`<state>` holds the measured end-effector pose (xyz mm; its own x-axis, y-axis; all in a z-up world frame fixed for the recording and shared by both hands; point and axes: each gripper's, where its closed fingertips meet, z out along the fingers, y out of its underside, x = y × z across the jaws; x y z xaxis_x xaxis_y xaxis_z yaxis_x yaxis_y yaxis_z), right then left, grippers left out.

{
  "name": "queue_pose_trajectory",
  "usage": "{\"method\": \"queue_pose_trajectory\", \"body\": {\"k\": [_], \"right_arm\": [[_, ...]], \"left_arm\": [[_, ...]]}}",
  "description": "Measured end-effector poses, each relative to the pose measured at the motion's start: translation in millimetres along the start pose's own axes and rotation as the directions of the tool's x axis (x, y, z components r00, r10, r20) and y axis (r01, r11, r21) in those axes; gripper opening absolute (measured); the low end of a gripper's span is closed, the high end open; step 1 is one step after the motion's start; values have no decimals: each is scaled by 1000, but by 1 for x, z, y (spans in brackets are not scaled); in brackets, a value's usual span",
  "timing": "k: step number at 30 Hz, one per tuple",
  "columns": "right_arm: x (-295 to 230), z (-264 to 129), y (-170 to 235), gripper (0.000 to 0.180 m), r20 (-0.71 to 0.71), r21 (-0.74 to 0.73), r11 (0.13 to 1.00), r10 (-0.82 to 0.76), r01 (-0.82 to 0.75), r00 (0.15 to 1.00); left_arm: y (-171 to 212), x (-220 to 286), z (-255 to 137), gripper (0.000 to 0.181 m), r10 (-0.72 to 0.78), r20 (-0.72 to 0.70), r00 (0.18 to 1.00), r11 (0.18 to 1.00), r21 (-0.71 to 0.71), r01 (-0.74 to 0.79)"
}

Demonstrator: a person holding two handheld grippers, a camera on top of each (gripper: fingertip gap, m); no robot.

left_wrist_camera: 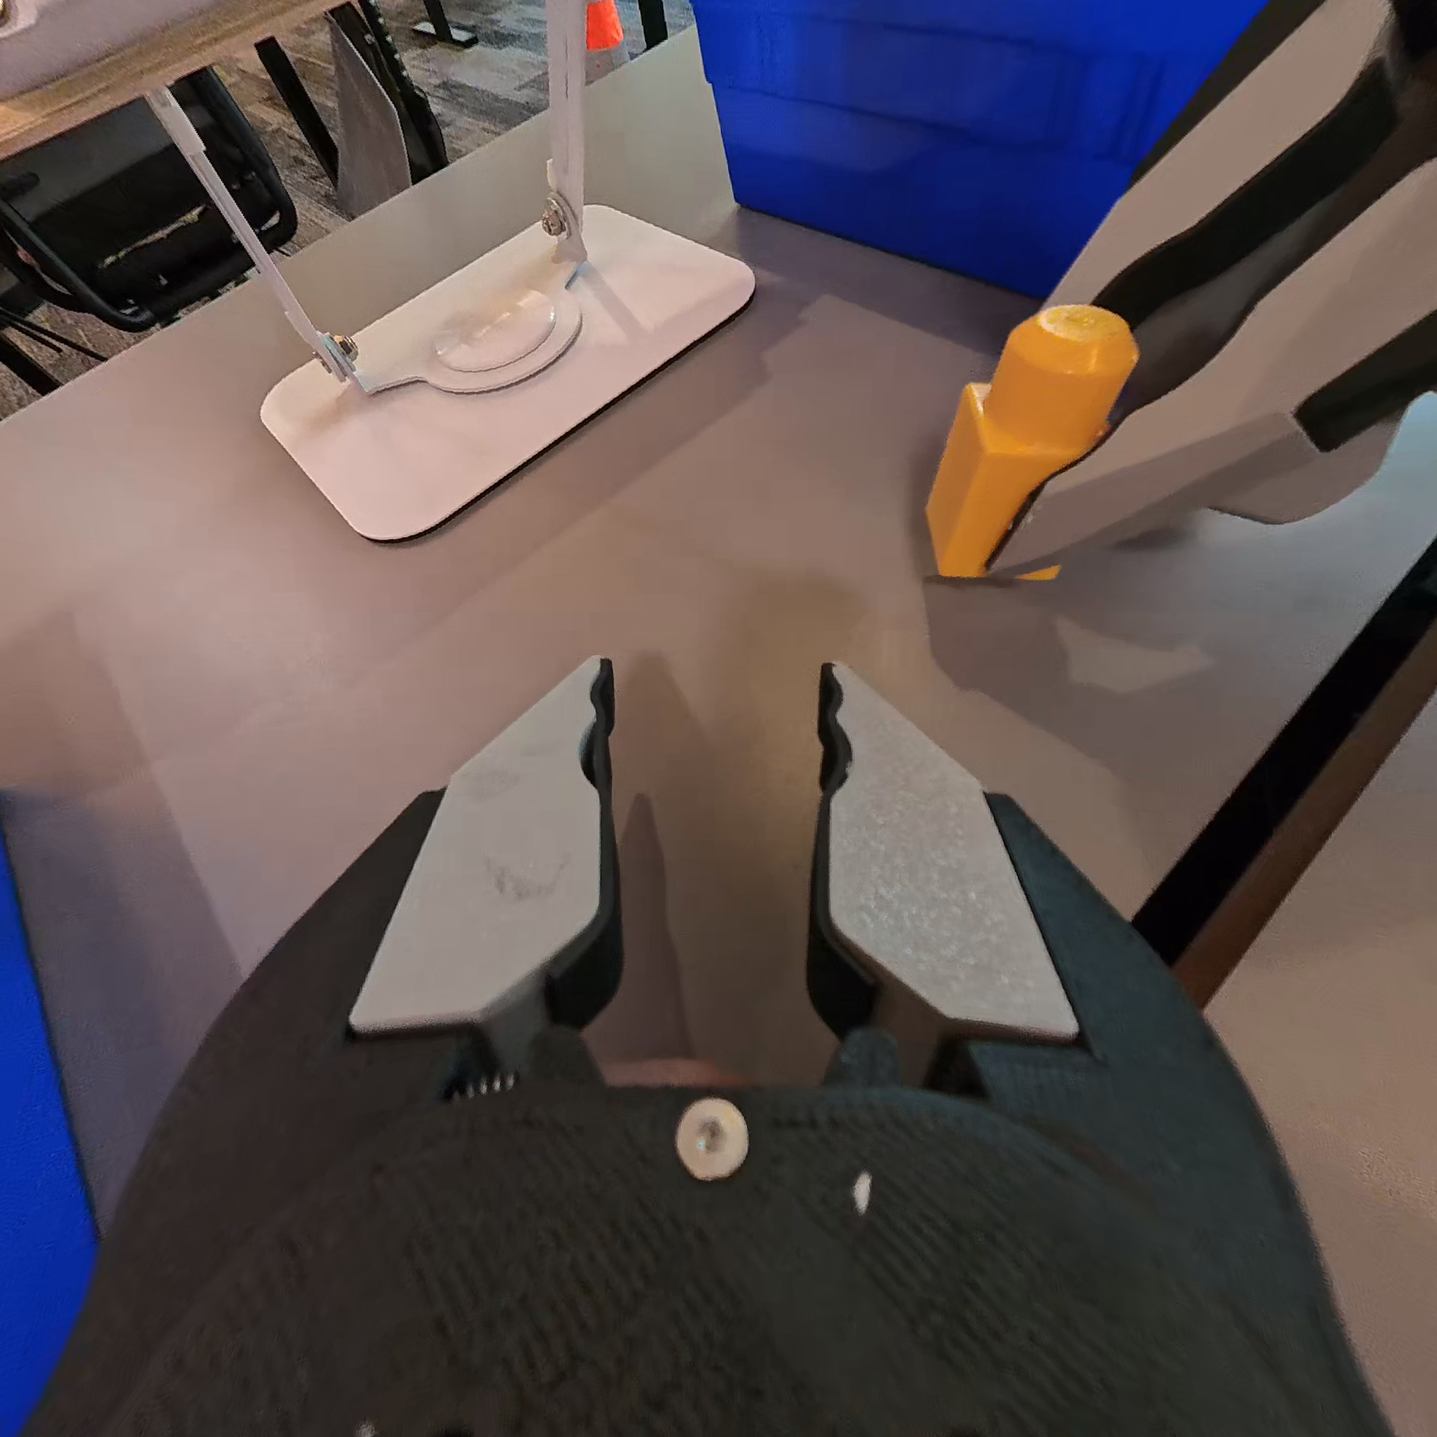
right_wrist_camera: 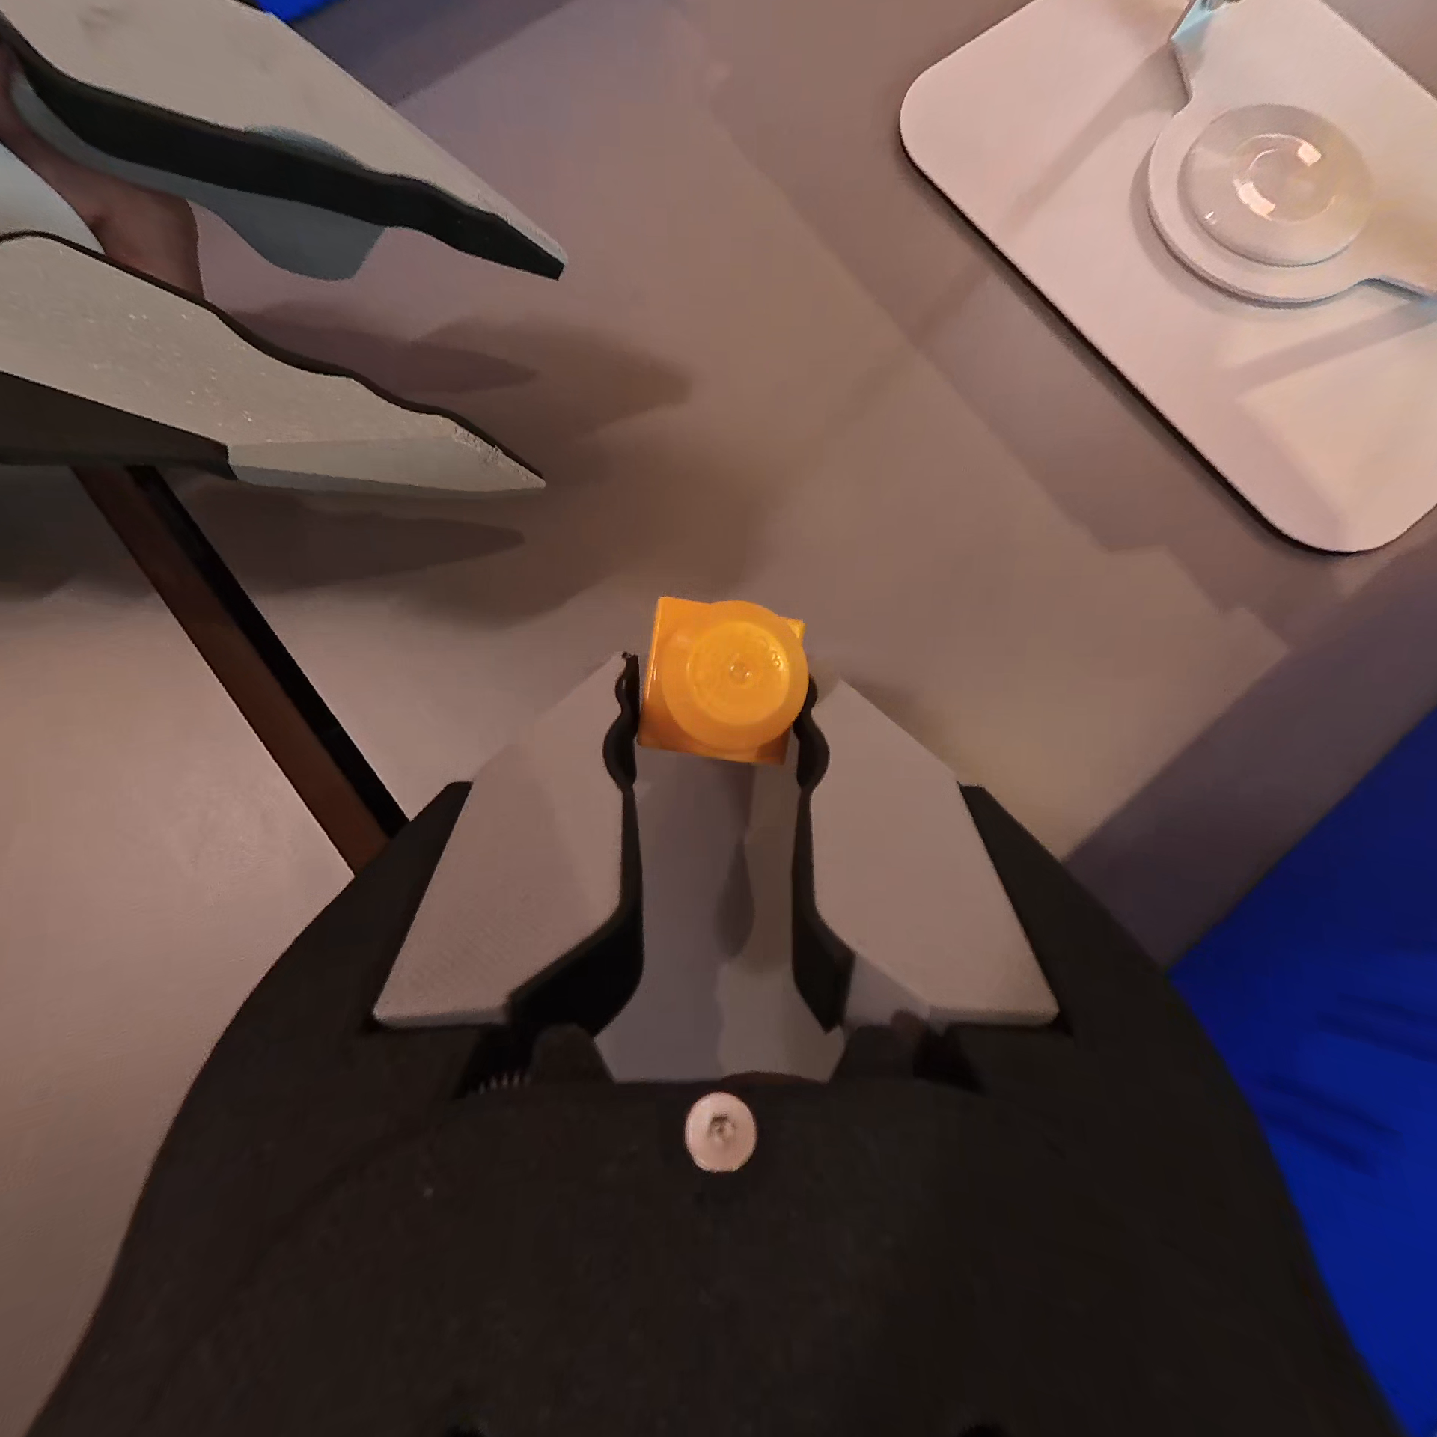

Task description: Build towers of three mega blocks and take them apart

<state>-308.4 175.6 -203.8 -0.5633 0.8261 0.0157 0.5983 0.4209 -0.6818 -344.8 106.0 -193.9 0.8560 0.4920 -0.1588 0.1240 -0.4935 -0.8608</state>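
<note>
An orange mega block [right_wrist_camera: 719,684] with one round stud stands on the grey table [right_wrist_camera: 894,544]. My right gripper [right_wrist_camera: 719,700] is shut on its sides from above. In the left wrist view the same block [left_wrist_camera: 1019,451] stands upright at the right, touching the table, with my right gripper's fingers [left_wrist_camera: 1151,482] around it. My left gripper [left_wrist_camera: 715,684] is open and empty, hovering above bare table to the left of the block. It also shows in the right wrist view [right_wrist_camera: 544,373] at the upper left, jaws apart.
A white stand base [left_wrist_camera: 498,389] with a clear disc and thin metal legs sits at the back of the table; it shows in the right wrist view [right_wrist_camera: 1166,272] too. A blue bin [left_wrist_camera: 933,132] stands behind. The table's dark edge [left_wrist_camera: 1283,777] runs at the right. The white stand base [left_wrist_camera: 498,389] is about equally far from each gripper, around 20 centimetres.
</note>
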Motion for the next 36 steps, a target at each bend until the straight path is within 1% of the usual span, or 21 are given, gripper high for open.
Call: {"method": "queue_pose_trajectory", "body": {"k": [7,12,27,36], "right_arm": [[-4,12,15,37,12,-80,997,-5,6,1000],[-4,16,17,34,7,-91,996,-14,15,1000],[-6,13,8,37,-14,-45,998,-42,41,999],[-6,8,-1,47,-19,6,999,-42,42,999]], "left_arm": [[-1,-2,-1,51,-14,2,1000,1000,6,14],[0,-1,-1,51,-9,3,1000,1000,4,9],[1,-1,0,51,-9,2,1000,1000,-2,9],[1,-1,0,51,-8,2,1000,1000,-6,8]]}}
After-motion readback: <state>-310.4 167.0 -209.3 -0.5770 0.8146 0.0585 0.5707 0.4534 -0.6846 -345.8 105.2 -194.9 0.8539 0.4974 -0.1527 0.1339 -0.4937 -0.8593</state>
